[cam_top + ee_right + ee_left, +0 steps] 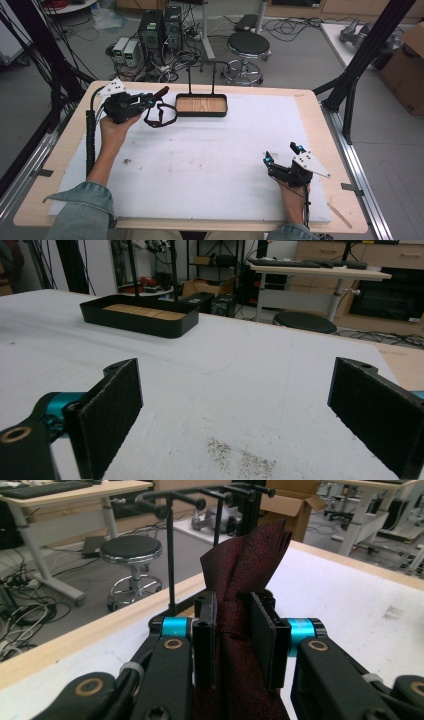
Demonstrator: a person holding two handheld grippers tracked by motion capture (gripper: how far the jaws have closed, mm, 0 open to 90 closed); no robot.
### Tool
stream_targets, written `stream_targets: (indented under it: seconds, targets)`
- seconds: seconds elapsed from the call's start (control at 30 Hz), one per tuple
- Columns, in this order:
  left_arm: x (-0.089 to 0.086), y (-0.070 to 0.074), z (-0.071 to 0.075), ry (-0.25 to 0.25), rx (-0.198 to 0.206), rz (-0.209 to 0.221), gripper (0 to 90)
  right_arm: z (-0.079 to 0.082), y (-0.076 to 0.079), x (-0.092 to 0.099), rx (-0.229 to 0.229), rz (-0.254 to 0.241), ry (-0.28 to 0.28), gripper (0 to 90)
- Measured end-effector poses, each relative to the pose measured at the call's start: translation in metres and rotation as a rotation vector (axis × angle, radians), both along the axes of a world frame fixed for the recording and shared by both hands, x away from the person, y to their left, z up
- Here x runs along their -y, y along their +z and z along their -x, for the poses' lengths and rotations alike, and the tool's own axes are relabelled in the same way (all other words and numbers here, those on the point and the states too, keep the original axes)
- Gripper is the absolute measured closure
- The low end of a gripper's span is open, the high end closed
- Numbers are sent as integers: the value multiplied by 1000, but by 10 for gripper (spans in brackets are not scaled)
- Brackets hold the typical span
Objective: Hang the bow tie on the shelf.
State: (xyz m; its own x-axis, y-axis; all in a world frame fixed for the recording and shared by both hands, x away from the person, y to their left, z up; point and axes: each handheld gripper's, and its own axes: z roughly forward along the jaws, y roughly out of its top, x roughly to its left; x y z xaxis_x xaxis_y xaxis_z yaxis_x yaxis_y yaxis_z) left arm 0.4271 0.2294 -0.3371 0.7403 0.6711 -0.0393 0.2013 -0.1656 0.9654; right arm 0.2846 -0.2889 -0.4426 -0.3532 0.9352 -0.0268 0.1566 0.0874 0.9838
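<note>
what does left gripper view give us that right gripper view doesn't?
Left gripper view: the left gripper shut on a dark red patterned fabric tie, and the thin black metal rack bars up close.

Right gripper view: the right gripper, jaws wide apart over the white foam mat, and the black tray with a wooden floor.

Both: the round black stool.

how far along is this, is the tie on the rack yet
Not yet. Done: the left gripper has the dark red tie clamped between its jaws and lifted near the far edge of the table, beside the black rack with its wooden-floored tray. In hand: carrying the tie, its loop hanging free, toward the rack. Left: draping it over the top bar. The right gripper rests open on the white mat, holding nothing.
</note>
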Motion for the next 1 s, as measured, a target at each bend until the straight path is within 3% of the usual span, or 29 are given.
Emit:
stream_targets:
  seconds: [0.4,1.0]
  targets:
    - [10,8,-22,-57,13,-2,726,0,0,0,0,1,0,65]
    - [22,33,-41,-80,42,-11,726,0,0,0,-2,2,-1,65]
